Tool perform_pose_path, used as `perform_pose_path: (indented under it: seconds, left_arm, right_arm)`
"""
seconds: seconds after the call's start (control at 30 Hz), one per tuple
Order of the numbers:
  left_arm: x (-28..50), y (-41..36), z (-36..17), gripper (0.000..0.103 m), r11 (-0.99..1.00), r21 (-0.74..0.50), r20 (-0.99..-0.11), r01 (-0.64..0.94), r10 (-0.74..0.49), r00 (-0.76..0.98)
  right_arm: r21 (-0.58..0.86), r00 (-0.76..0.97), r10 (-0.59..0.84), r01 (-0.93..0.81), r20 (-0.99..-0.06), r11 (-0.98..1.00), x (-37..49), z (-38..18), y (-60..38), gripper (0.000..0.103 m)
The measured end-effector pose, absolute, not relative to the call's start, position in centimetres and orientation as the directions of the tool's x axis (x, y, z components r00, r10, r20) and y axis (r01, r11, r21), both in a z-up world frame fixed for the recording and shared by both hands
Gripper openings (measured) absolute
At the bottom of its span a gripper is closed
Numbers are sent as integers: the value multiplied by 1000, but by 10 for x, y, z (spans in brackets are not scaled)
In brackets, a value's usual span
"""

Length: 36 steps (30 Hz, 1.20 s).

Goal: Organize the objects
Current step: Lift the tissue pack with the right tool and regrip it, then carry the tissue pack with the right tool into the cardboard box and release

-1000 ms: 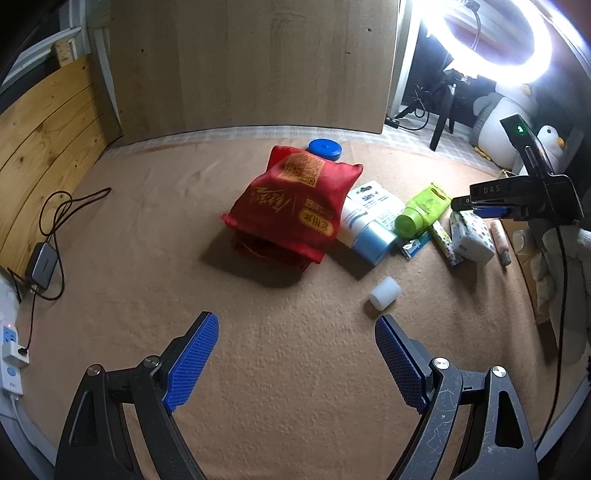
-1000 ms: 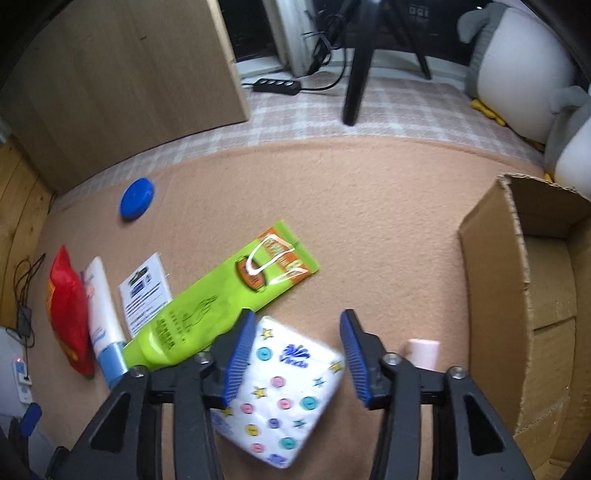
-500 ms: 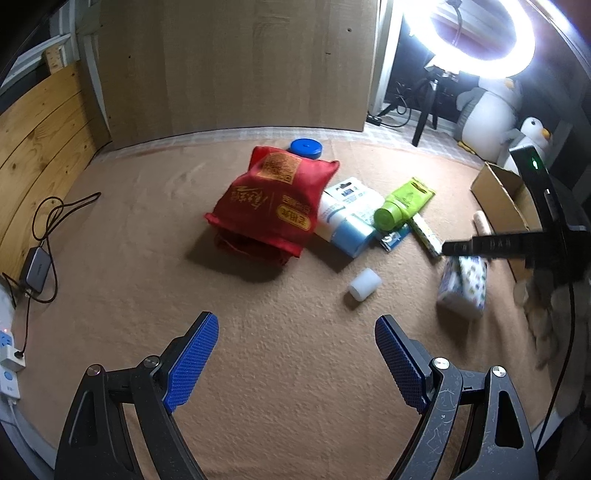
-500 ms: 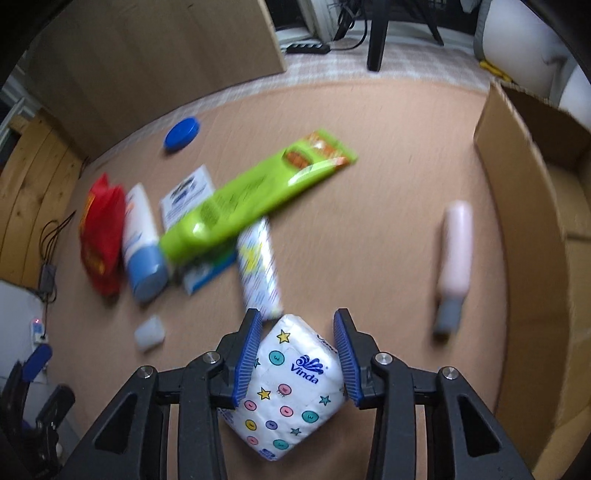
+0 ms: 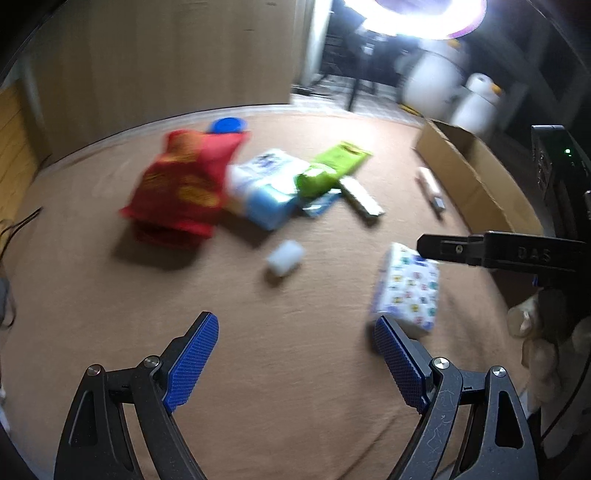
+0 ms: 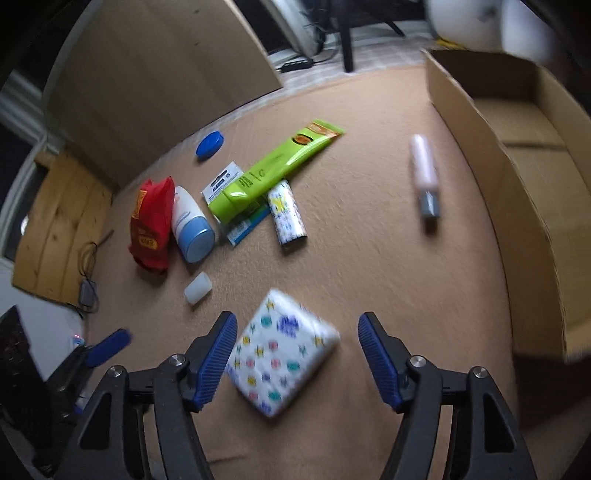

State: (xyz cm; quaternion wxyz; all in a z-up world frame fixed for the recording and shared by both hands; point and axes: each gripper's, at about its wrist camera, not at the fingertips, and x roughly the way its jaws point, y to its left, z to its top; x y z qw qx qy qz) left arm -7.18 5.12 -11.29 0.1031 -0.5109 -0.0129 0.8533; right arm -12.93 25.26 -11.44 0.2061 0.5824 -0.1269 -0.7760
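Note:
A white tissue pack (image 6: 280, 354) with coloured prints lies tilted on the tan carpet, loose between the spread fingers of my right gripper (image 6: 297, 328), which is open. The left wrist view shows the same pack (image 5: 408, 288) just beyond the right finger of my open, empty left gripper (image 5: 295, 328). Farther off lie a red bag (image 6: 151, 221), a white-and-blue bottle (image 6: 190, 229), a green tube (image 6: 273, 170), a patterned stick (image 6: 286, 212), a small white cap (image 6: 198, 287), a blue lid (image 6: 209, 144) and a pink tube (image 6: 424, 173).
An open cardboard box (image 6: 517, 166) stands along the right side. A wooden board (image 6: 159, 81) leans at the back. Cables and a power adapter (image 6: 88, 291) lie at the left edge. A ring light (image 5: 410, 14) and plush penguins (image 5: 476, 99) are beyond the carpet.
My right gripper has opened and let go of the tissue pack, which now lies on the carpet nearer the front. The left wrist view has swung toward the right.

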Motion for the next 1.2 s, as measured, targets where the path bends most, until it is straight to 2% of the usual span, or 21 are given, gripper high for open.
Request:
perform_pose_path:
  seconds: [0.23,0.7,0.73,0.8,0.87,1.07,1.2]
  left_arm:
    - [-90,96,-130,90,-920,-218,-872,-326,334,-359]
    - [-114,114,-161,89,-892,-288,-888,-350,385,-252]
    - [-114,112,-161,88,-889,-295,-887,-350,391,-246]
    - [-114,113,-163,80,-887,-312,-882,-340,403,-242]
    - [-114,114,-164,77,-881,-326,-878,-342,416,-235]
    - [-112,117,-163,60,-861,-365,-864,-354,455,-215]
    - [-108,121,-162,60,-865,-355,-868,-355,446,-218]
  right_arm:
    - [493,-188,-504,105,-843,-864,-116,-128,261,65]
    - [479,-147,-496,138,-856,-867,-118,-137,247,64]
    - [479,-144,-496,140,-856,-867,-119,-139,246,62]
    - [485,-135,-503,145,-854,-862,-120,-140,244,52]
    - [492,-120,-509,145,-852,-858,-121,-144,242,47]
    - [505,-110,-523,155,-845,-849,-121,-145,239,40]
    - [494,-117,-515,170,-849,-853,-120,-141,237,40]
